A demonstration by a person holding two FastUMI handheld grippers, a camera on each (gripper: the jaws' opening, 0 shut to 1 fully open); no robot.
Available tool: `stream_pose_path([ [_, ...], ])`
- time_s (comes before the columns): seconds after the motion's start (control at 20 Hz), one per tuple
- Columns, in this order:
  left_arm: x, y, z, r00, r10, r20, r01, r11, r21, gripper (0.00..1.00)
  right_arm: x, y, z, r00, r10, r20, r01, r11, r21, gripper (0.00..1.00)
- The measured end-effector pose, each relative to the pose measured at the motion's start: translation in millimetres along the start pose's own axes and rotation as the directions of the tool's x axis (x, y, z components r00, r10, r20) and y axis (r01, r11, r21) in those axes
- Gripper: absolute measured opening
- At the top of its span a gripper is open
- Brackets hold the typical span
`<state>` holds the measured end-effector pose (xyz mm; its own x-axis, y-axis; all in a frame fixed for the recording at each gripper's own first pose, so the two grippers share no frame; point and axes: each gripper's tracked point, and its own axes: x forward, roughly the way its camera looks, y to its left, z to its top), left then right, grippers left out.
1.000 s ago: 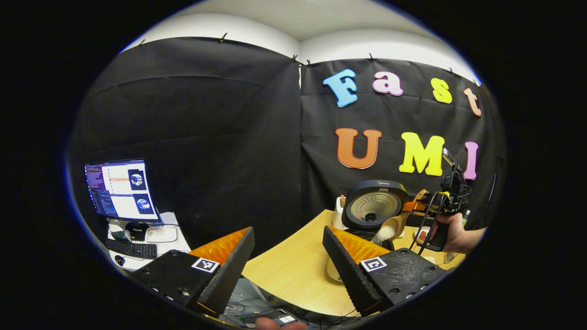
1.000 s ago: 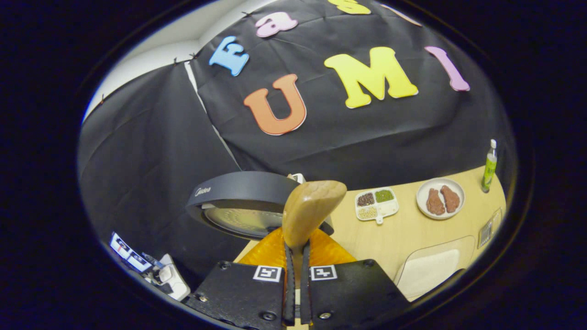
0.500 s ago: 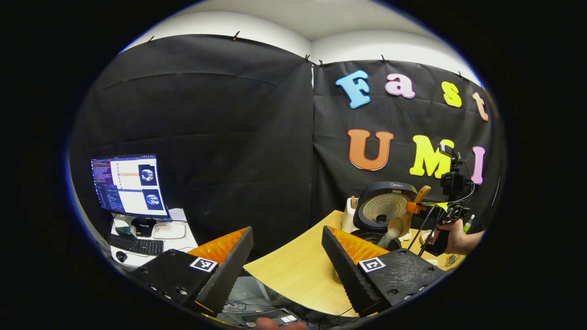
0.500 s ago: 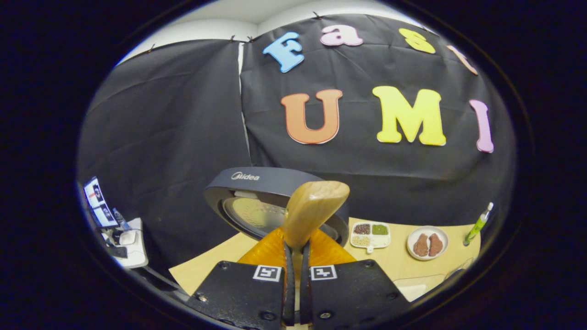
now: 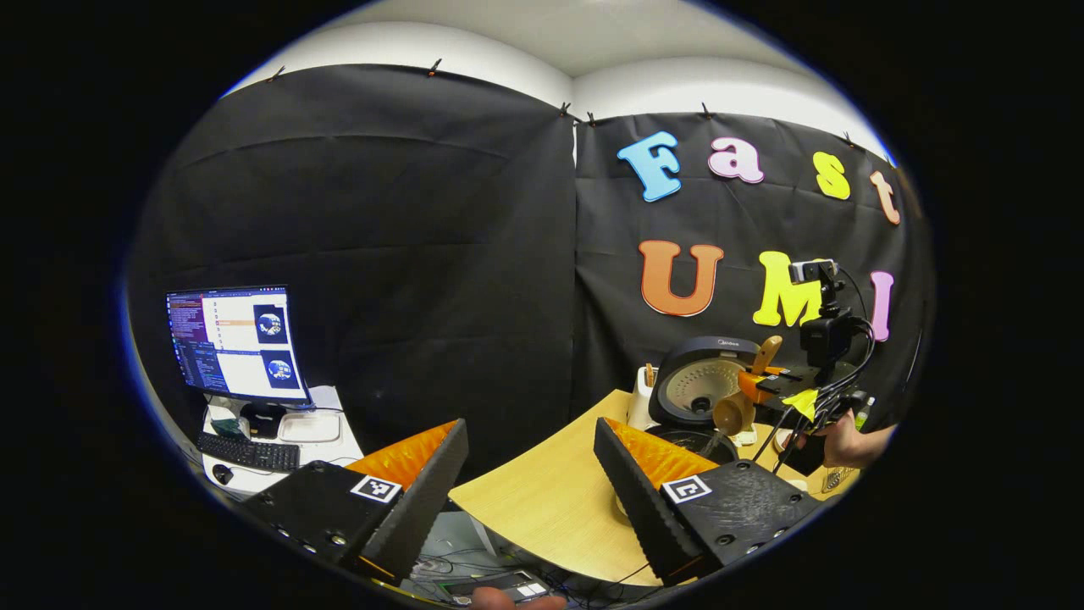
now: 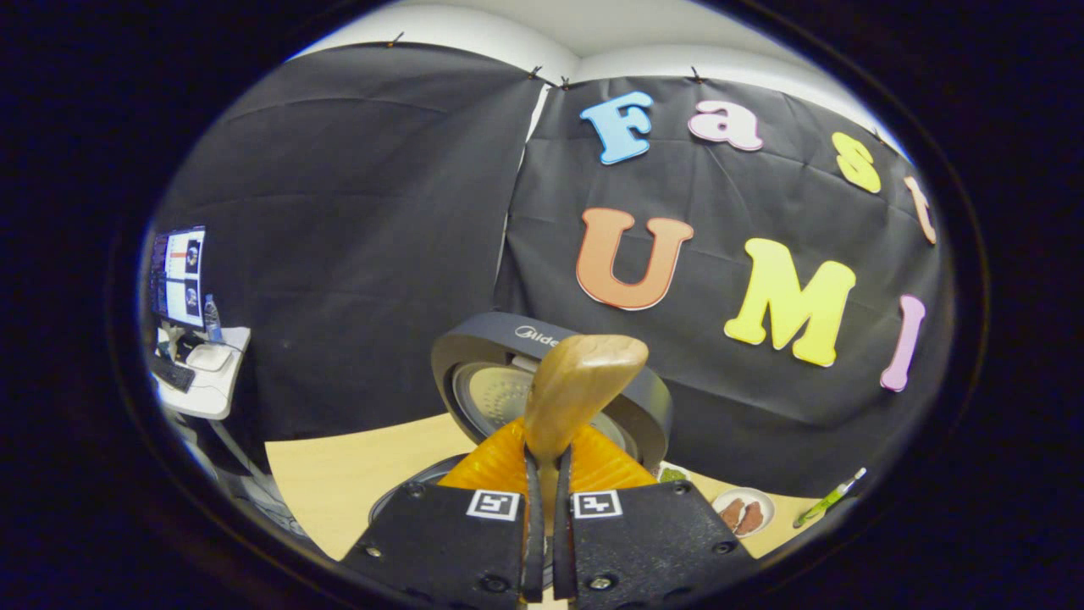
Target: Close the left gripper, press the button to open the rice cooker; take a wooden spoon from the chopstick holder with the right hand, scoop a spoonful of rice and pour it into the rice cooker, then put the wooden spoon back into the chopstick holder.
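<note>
Gripping the wooden spoon [image 6: 580, 385] by its handle, the right gripper [image 6: 546, 508] has its two fingers pressed nearly together, with only the thin handle between them; the bowl of the spoon rises ahead of the fingertips, in front of the raised lid of the rice cooker [image 6: 508, 339]. In the left gripper view the same spoon [image 5: 735, 411] hangs just above the cooker's open pot, bowl turned down and forward, with the lid [image 5: 703, 381] standing upright behind it. No rice can be made out in the bowl now, so the pour looks finished or nearly so, though the spoon is too small there to be sure.

The left gripper [image 5: 529, 474] is spread wide and holds nothing, kept well clear of the cooker, near the table [image 5: 542, 500] edge on the cooker's near side.

Judging by its look, the spoon is light, stiff and smooth. A hard, rounded handle can twist between flat pads, so the hold belongs where it is, on the straight stretch of the handle away from the bowl, squeezed firmly. The chopstick holder [image 5: 645, 394] stands just beside the cooker's lid, on its left; its opening looks narrow, so the handle should go in upright.
</note>
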<state>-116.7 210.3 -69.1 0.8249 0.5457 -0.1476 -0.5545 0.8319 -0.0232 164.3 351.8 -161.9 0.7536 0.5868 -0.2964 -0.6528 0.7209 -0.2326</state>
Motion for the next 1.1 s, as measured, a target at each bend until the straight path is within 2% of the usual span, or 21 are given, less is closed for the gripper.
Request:
stream_pose_path([
  [0.35, -1.4, 1.2, -0.7, 1.000, 0.003, -0.004, -0.003, 1.000, -0.010, 0.96, -4.1, -5.6, -0.9, 1.000, -0.003, -0.004, 0.003, 1.000, -0.002, 0.10],
  [0.5, -1.7, -0.5, -1.1, 1.000, -0.003, -0.007, 0.003, 1.000, -0.013, 0.96, -9.5, -8.8, -1.3, 1.000, 0.005, -0.006, -0.005, 0.999, 0.045, 0.10],
  [0.65, -1.9, -3.7, -2.0, 1.000, -0.024, -0.014, 0.024, 1.000, 0.001, 0.95, -18.4, -17.4, -5.2, 1.000, 0.015, -0.020, -0.012, 0.988, 0.151, 0.10],
  [0.75, 1.3, -9.8, -3.2, 0.998, -0.052, -0.020, 0.052, 0.999, 0.009, 0.95, -27.6, -28.9, -2.9, 1.000, 0.018, -0.021, -0.012, 0.972, 0.236, 0.10],
  [0.85, 3.2, -33.9, -3.7, 0.996, -0.091, -0.022, 0.092, 0.996, 0.014, 0.95, -37.9, -46.1, -5.0, 1.000, 0.005, -0.022, 0.003, 0.946, 0.325, 0.10],
  [1.1, 15.7, -94.3, -3.6, 0.975, -0.221, -0.032, 0.222, 0.974, 0.048, 0.95, -81.3, -118.4, -24.9, 0.995, -0.079, -0.057, 0.097, 0.864, 0.493, 0.10],
])
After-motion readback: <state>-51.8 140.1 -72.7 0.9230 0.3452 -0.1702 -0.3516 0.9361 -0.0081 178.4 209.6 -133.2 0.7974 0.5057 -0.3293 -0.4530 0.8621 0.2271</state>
